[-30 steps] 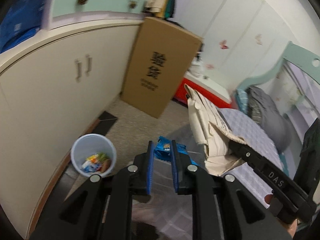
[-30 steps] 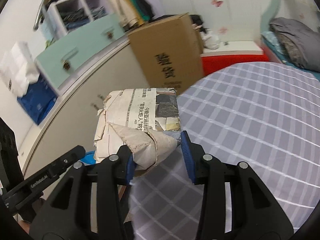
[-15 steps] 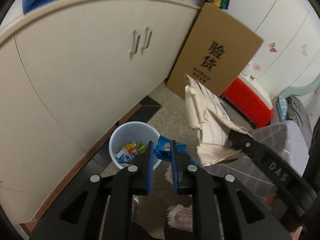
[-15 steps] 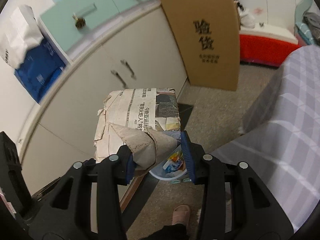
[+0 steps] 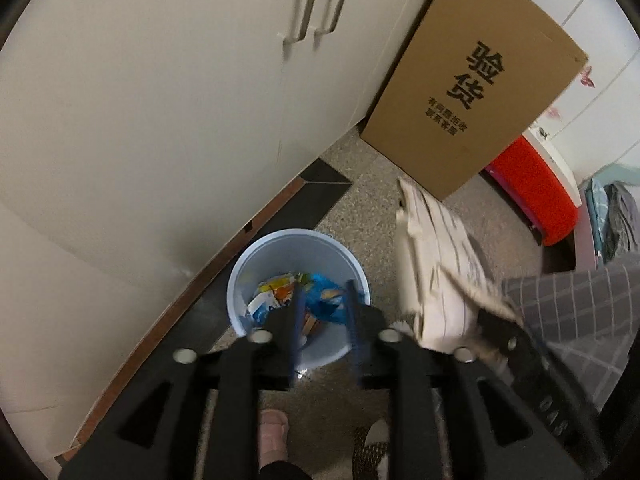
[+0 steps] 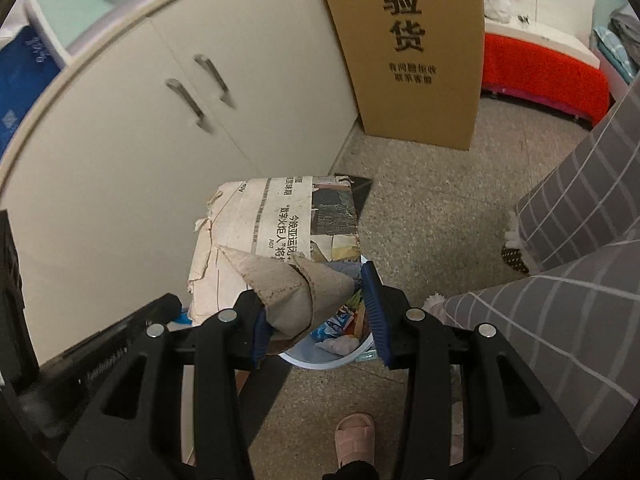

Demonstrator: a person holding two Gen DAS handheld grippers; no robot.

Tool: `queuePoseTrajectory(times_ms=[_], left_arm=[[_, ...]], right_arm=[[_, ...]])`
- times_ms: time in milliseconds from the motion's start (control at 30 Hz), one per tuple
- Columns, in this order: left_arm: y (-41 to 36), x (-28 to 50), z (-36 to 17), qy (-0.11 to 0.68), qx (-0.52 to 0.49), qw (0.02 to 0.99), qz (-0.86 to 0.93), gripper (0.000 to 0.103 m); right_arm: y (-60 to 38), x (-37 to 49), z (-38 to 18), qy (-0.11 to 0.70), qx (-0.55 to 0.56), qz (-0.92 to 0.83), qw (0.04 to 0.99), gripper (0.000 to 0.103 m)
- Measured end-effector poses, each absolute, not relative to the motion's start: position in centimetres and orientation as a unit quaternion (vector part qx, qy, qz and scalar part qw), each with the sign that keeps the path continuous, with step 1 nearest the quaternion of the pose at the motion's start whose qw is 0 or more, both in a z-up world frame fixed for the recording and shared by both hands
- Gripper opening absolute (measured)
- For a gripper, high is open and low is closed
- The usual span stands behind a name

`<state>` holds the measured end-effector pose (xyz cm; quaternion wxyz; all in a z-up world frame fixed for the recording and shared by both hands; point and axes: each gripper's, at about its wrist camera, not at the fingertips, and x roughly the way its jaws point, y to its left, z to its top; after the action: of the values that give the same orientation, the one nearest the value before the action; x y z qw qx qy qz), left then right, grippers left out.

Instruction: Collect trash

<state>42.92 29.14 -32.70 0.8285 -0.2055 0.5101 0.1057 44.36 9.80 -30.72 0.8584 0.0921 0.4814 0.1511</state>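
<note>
Over the bin (image 5: 297, 245), the left gripper (image 5: 325, 322) has just opened, dropping the blue wrapper (image 5: 326, 296); the right gripper (image 6: 318, 312), its fingers clamping newspaper (image 6: 280, 236), should release next.

The cardboard box (image 6: 416, 52) leaning by the cupboard bears large black characters 验货 above two smaller, blurred lines, and the folded newspaper (image 6: 280, 232) shows a headline partly reading 今晚亚运.

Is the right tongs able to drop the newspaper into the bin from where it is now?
Probably yes. The right tongs hold the folded newspaper over the blue bin, whose mouth is uncovered. The left tongs hang over the same opening and may crowd it.
</note>
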Motion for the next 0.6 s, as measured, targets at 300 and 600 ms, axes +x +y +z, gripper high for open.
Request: queuePoseTrajectory(times_ms=[300,600], left_arm=[[32.5,41.9,-39.4,0.532,-0.224,0.804,0.141,0.068],[35.6,37.7,-45.9,0.533,-0.298,0.774,0.165,0.069]], right_arm=[[11.4,46.1,-37.2,0.52,0.077,0.142,0.839,0.04],[15.0,45.9,-42.8,0.559,0.036,0.168,0.811,0.041]])
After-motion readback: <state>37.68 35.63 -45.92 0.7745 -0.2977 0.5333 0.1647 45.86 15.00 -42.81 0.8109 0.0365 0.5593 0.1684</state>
